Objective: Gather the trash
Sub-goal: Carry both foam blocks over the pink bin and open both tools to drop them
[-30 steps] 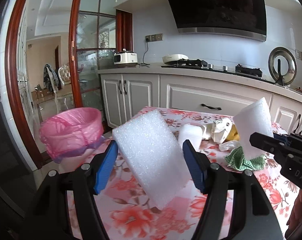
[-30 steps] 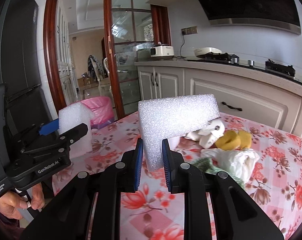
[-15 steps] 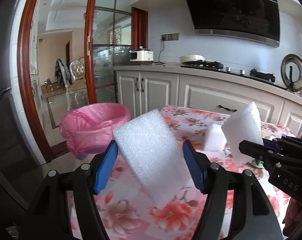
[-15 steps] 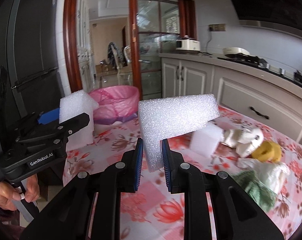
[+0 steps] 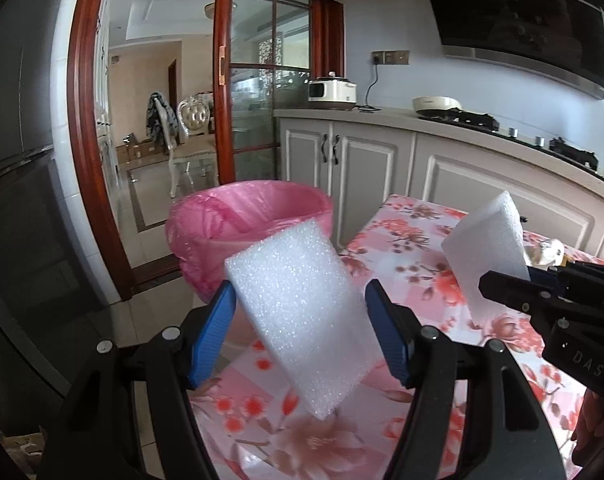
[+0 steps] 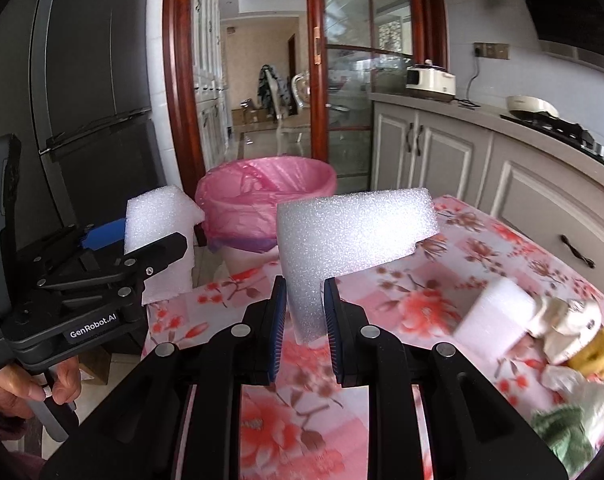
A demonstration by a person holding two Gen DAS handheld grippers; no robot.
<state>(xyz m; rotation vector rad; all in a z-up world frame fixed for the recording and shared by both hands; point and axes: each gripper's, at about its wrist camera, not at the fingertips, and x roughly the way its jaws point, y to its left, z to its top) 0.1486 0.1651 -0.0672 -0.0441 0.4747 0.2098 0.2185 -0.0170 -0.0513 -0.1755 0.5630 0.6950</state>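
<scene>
Foam block, white and grainy, is pinched tilted by the left hand-held gripper above the floral surface. An L-shaped foam piece is pinched by the right hand-held gripper, near the pink-lined bin.

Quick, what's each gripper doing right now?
Left gripper: closed on a white foam slab.
Right gripper: closed on an L-shaped foam piece.

Home kitchen: cabinets, stove, fridge
</scene>
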